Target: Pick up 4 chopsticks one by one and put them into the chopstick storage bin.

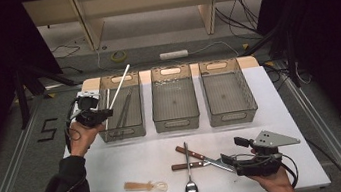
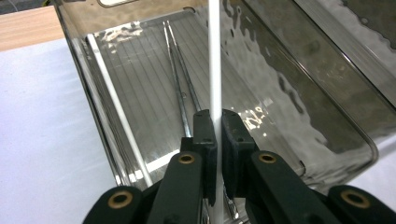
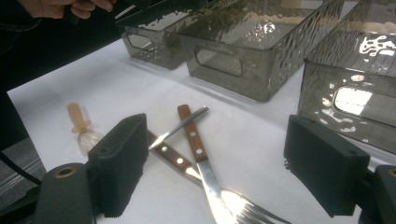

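Over the far left of the white table (image 1: 131,157), the action is at the left bin (image 1: 136,112), first in a row of three smoky clear bins, with the middle bin (image 1: 177,124) and right bin (image 1: 250,100) bare as far as I can see. The left gripper (image 1: 102,113) hangs at the left bin's near-left wall, jaws pressed together on a white chopstick (image 1: 119,86), and in the left gripper view that chopstick (image 2: 214,60) runs straight up from between the pads. Here's the relation that counts: its long axis slants up and away to the far right, the free end poking high above the rim, while the bin's length runs near to far. Inside, a second white chopstick (image 2: 114,98) lies along the side wall and a pair of metal chopsticks (image 2: 180,84) rests lengthwise on the floor. So I'd say the held stick needs tipping flat, in line with those, before letting go. Well apart, at the near right, the right gripper (image 1: 227,160) sits with its jaws spread wide and nothing between them, just beside the crossed knife (image 3: 201,158) and fork (image 3: 180,161). A spoon (image 1: 190,184) lies near the middle, a small amber spoon (image 1: 146,186) to its left.
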A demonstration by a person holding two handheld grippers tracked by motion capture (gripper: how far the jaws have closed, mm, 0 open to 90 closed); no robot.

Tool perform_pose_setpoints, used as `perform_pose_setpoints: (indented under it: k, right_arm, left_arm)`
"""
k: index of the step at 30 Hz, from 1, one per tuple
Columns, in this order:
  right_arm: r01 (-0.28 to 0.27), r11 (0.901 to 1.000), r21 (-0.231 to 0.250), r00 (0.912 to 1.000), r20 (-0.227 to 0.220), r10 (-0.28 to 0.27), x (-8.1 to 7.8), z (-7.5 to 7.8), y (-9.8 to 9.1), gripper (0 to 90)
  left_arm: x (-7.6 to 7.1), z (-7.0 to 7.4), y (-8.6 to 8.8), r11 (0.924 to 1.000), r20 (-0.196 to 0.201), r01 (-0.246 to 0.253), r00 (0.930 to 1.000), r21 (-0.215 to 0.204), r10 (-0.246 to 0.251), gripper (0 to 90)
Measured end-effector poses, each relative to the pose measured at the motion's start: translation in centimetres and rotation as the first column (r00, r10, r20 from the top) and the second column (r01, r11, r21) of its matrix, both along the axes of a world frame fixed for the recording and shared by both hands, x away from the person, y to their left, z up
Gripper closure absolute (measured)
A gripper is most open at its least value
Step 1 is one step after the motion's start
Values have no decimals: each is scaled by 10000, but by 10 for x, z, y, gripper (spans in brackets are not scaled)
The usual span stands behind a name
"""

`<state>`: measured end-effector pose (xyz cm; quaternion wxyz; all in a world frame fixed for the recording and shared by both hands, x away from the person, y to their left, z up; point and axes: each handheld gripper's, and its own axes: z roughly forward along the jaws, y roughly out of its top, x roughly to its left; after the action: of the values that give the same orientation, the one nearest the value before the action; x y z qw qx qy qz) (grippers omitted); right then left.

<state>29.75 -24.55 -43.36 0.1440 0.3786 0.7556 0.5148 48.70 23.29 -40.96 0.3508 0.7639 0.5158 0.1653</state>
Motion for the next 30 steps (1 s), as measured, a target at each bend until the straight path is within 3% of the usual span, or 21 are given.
perform_pose_setpoints:
  k: [11, 24, 30]
  right_arm:
    - [34, 10000, -21, 10000, -7, -34, 0, 0, -1, 230]
    - [16, 10000, -36, 10000, 16, -16, -1, 0, 0, 230]
    - [22, 10000, -31, 10000, 31, -22, -1, 1, 0, 231]
  left_arm:
    - [7, -10, 2, 9988, -301, -481, 9984, -9, 480, 853]
    - [11, -21, 0, 9947, -667, -990, 9927, 268, 1006, 840]
    - [10, -18, 3, 9929, -645, -1183, 9908, 81, 1186, 678]
